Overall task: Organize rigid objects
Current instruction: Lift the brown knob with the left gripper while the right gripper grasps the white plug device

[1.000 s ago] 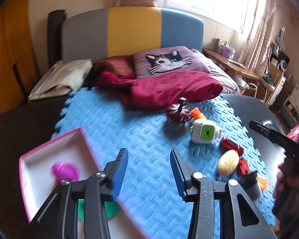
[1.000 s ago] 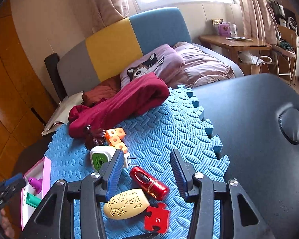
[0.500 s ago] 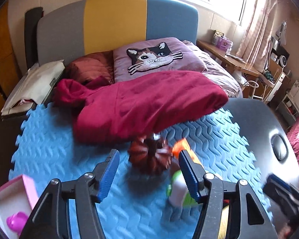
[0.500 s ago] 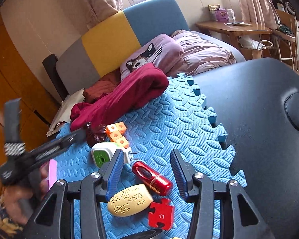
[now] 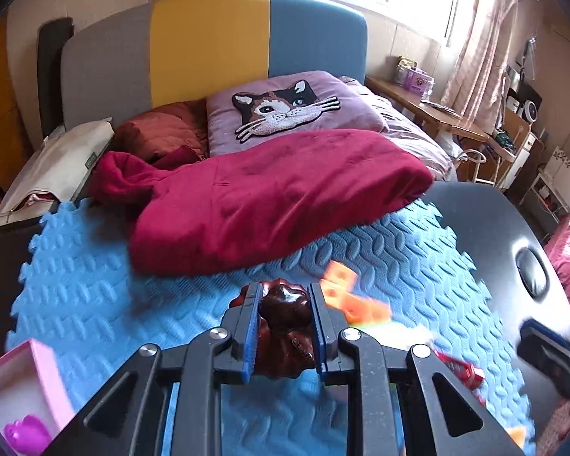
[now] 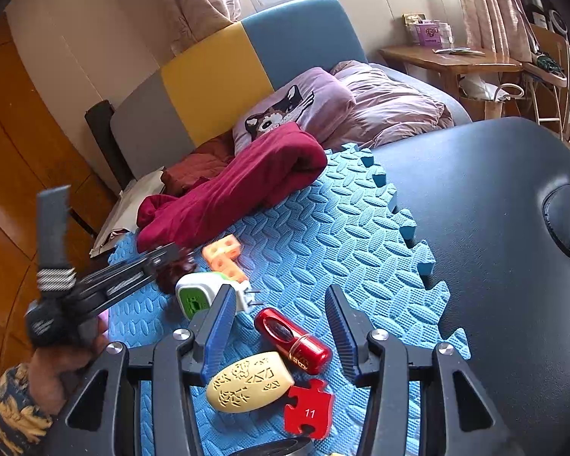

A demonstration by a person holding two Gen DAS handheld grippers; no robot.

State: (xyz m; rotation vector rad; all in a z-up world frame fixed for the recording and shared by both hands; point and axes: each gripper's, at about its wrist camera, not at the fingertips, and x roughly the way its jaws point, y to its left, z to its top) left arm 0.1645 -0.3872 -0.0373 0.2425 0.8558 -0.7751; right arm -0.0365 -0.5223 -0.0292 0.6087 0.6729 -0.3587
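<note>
The left tongs (image 5: 285, 315) were clamped on a dark brown ridged ornament (image 5: 285, 306), both blue pads pressed against its sides, over the blue foam mat (image 5: 95, 304). Just to their right lay an orange block toy (image 5: 345, 292), blurred, and farther right a red object (image 5: 461, 370) showed at the mat's edge. Behind the tongs a crimson blanket (image 5: 269, 197) spread across the far part of the mat, with a cat-face pillow (image 5: 285, 110) beyond it. To the lower left of the tongs sat a pink box (image 5: 43, 376) with a purple toy (image 5: 26, 433) inside.

The right tongs (image 6: 281, 319) stood partly open and gripped nothing. Between their fingers, on the mat, lay a red metallic cylinder (image 6: 292, 342); nearer the camera were a cream oval piece with carved characters (image 6: 249, 382) and a red puzzle piece marked 11 (image 6: 307, 404). Just left of the left finger stood a white and green plug-in device (image 6: 205, 296). The black padded bench (image 6: 494, 228) lay bare to the right. At far left, a hand (image 6: 68, 357) in a patterned sleeve held the other tool.
</note>
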